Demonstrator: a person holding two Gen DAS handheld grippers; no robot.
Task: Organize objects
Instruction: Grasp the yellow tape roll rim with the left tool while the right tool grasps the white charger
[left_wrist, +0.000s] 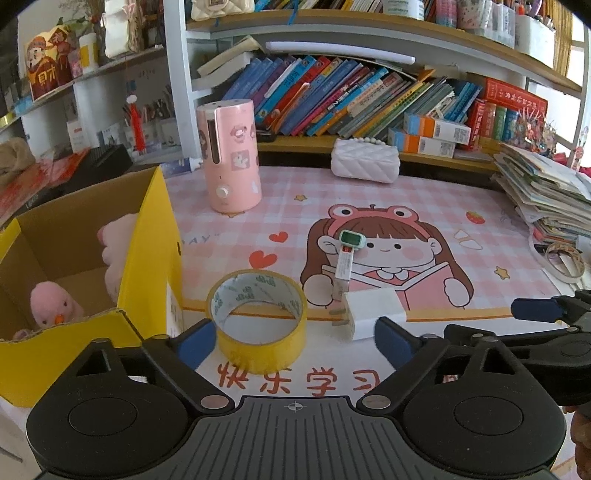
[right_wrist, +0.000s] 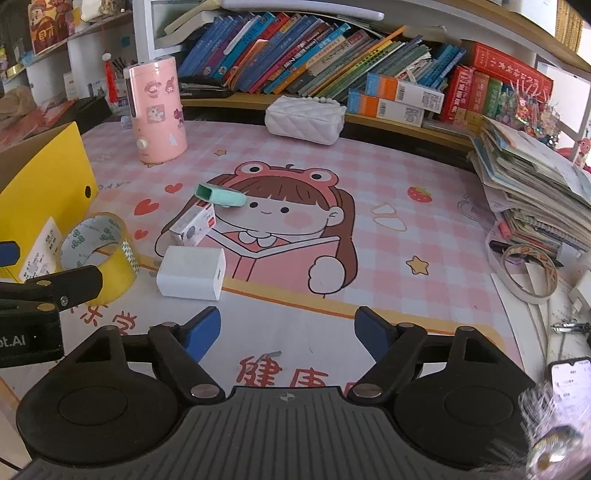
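With the yellow tape roll (left_wrist: 258, 321) standing on the counter (left_wrist: 424, 206) just ahead between the spread, empty left hand-held gripper (left_wrist: 295, 338) fingers, nearer than the right hand-held gripper (right_wrist: 286, 334), also spread, holding nothing, off right.

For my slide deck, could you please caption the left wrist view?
Open left tongs flank a yellow tape roll beside the yellow box holding pink plush toys.
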